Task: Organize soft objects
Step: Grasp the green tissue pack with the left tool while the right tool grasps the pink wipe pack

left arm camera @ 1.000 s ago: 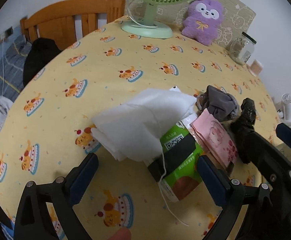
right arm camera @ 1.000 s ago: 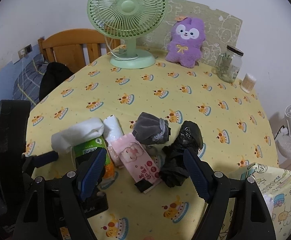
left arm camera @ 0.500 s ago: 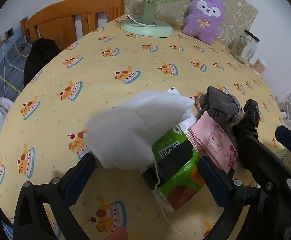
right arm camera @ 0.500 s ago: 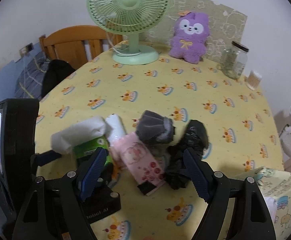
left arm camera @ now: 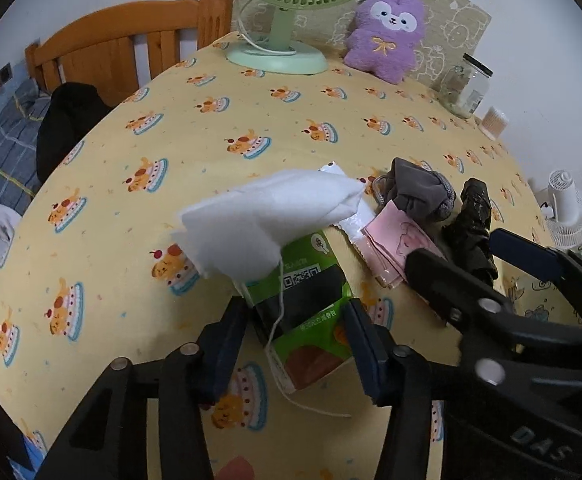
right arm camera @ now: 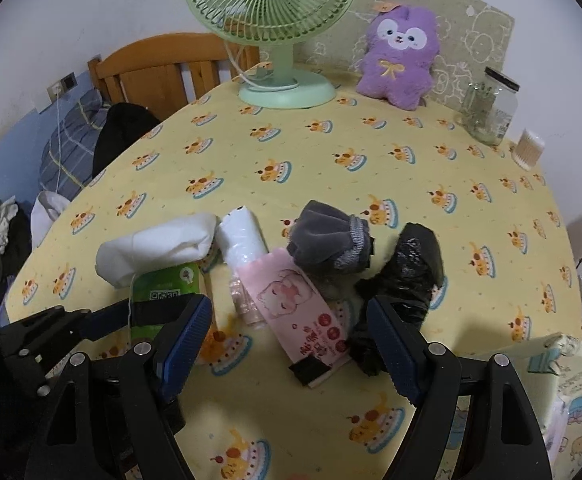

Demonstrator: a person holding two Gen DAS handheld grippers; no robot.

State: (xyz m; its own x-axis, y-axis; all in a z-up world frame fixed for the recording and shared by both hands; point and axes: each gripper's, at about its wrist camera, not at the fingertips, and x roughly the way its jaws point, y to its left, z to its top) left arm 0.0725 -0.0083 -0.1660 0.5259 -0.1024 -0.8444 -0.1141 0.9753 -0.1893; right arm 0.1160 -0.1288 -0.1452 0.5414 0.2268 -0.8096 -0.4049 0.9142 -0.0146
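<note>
Green packet (left arm camera: 305, 312), near-left in the soft clutter on the yellow surface (left arm camera: 211, 128), sits gripped between the left gripper (left arm camera: 297, 334) fingers, which have just been closing; right gripper (right arm camera: 289, 336) gapes empty; lifting seems next.

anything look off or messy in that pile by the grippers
Yes. A white cloth is draped half over the green packet, its thread trailing off the near end. The pink pack lies askew, overlapping the white roll and grey sock.

"DAS" | right tongs (left arm camera: 539, 440) body || QR code | green packet (left arm camera: 311, 312)
</note>
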